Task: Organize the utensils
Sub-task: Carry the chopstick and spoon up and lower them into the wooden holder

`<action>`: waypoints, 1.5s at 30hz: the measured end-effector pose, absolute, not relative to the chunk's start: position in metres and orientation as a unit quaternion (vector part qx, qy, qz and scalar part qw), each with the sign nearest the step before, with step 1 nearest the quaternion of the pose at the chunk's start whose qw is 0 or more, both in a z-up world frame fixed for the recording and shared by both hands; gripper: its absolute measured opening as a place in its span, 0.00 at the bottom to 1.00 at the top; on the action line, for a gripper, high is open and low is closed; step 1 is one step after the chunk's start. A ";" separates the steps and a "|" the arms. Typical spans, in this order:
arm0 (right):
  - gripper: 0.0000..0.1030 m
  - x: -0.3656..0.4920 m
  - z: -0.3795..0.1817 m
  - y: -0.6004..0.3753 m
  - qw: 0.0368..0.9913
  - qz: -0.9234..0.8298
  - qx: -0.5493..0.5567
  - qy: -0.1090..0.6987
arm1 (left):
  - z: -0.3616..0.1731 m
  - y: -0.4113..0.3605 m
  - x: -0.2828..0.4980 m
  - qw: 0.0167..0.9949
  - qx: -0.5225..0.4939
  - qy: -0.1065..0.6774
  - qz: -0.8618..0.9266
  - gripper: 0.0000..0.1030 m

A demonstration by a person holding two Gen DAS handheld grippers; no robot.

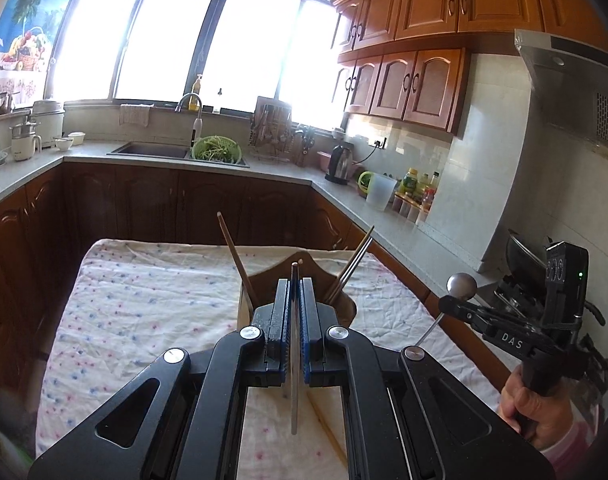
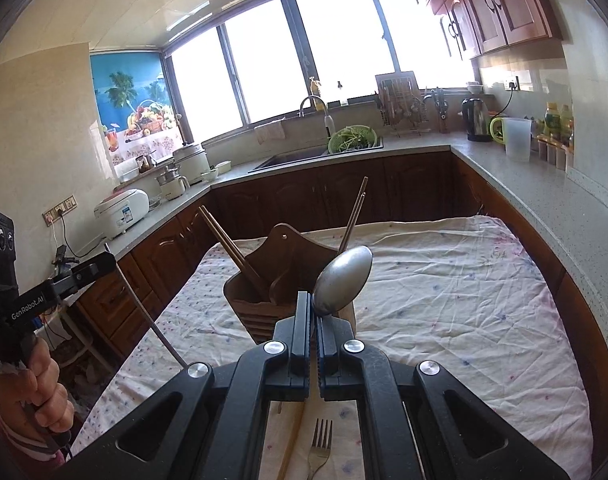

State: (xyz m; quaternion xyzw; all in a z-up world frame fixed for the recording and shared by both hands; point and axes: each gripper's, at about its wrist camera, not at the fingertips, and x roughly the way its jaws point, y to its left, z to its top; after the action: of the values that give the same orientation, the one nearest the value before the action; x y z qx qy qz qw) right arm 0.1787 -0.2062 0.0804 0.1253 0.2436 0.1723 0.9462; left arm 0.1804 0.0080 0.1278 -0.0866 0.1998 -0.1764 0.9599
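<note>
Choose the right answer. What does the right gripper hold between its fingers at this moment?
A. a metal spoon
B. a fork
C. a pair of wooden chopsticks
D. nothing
A: the right gripper is shut on the metal spoon, whose bowl rises above the fingertips; the fork lies on the cloth below, and the chopsticks stand in the wooden holder.

A wooden utensil holder (image 2: 263, 280) stands upright on the dotted cloth, with brown chopsticks (image 2: 233, 250) leaning out to its left and another pair (image 2: 354, 220) leaning to its right. A dull metal spoon (image 2: 342, 280) is held aloft in front of it, bowl tilted upward. A thin metal utensil (image 1: 294, 360) is held edge-on. A steel fork (image 2: 319, 450) and a wooden chopstick (image 2: 291, 440) lie flat on the cloth.
</note>
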 end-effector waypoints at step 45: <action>0.02 0.298 0.024 -0.165 0.940 0.150 0.096 0.292 | 0.071 0.013 0.299 0.966 -0.116 0.200 -0.118 0.04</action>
State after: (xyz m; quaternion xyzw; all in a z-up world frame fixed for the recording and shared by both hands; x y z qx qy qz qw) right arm 0.2982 -0.1646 0.0243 0.0965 0.2919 0.1498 0.9397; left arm 0.2993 0.0132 0.0707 -0.1162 0.1998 -0.1175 0.9658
